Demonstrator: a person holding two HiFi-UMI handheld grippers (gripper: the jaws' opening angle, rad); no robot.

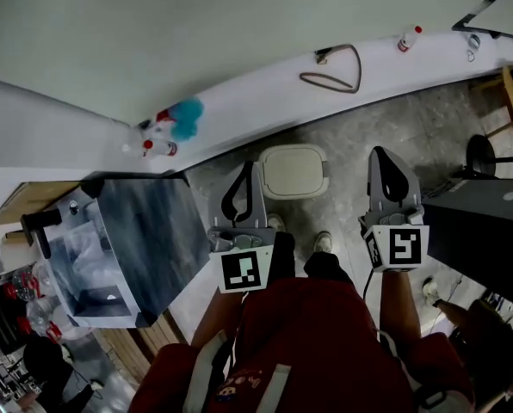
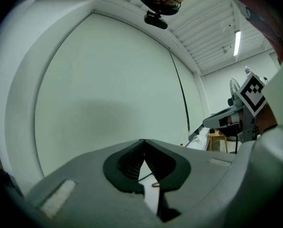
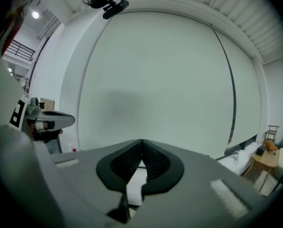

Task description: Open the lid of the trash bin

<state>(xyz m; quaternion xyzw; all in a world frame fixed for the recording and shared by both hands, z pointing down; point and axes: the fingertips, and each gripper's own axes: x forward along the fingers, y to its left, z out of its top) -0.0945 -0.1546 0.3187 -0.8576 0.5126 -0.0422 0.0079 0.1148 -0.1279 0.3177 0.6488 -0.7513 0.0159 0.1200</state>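
The trash bin [image 1: 293, 171] is small and white, and its rounded square lid lies flat and closed; it stands on the grey floor by the wall. My left gripper [image 1: 246, 170] hangs in the air just left of it, jaws shut and empty. My right gripper [image 1: 380, 155] hangs to its right, also shut and empty. Neither touches the bin. In the left gripper view my left gripper [image 2: 144, 142] faces only the pale wall, and my right gripper [image 3: 142, 142] likewise in its own view; the bin is hidden in both.
My shoes [image 1: 322, 241] stand just short of the bin. A white ledge [image 1: 265, 93] along the wall bears a brown loop [image 1: 334, 69], a bottle [image 1: 409, 38] and a blue-and-white toy [image 1: 175, 123]. A grey cabinet [image 1: 145, 239] stands left, a black unit [image 1: 480, 222] right.
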